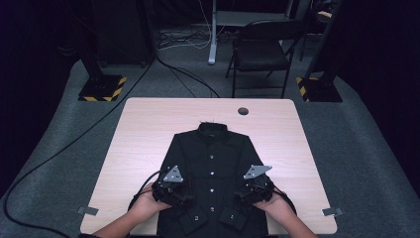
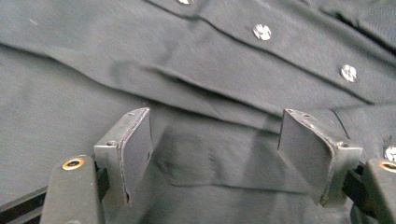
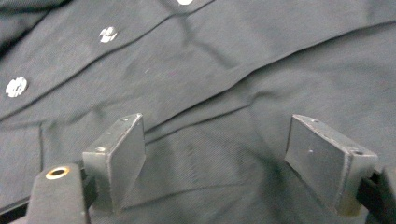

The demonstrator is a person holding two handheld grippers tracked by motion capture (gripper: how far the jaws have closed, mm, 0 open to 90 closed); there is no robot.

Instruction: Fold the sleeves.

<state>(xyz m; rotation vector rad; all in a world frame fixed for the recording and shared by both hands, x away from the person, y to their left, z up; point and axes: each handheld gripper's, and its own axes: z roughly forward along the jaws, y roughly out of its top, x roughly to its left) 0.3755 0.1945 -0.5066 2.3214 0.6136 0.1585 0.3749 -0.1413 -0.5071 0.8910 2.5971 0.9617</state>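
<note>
A black button-up shirt [image 1: 210,163] lies flat on the table, collar at the far end and cuffs folded in near the front edge. My left gripper [image 1: 184,197] rests over the shirt's left lower part, held by a hand. Its jaws stand open [image 2: 215,128] above wrinkled black cloth [image 2: 196,154], with white buttons [image 2: 262,31] beyond. My right gripper [image 1: 243,194] sits over the shirt's right lower part. It is open too [image 3: 217,137], with creased fabric [image 3: 210,163] beneath the pads and buttons [image 3: 108,34] farther off. Nothing is pinched between either pair of pads.
The light wooden table [image 1: 143,134] has a cable hole [image 1: 242,111] at its far side and tape marks [image 1: 88,210] near the front corners. Beyond it stand a folding chair [image 1: 260,49] and two stands with striped bases [image 1: 101,88]. A cable [image 1: 74,141] runs over the floor at left.
</note>
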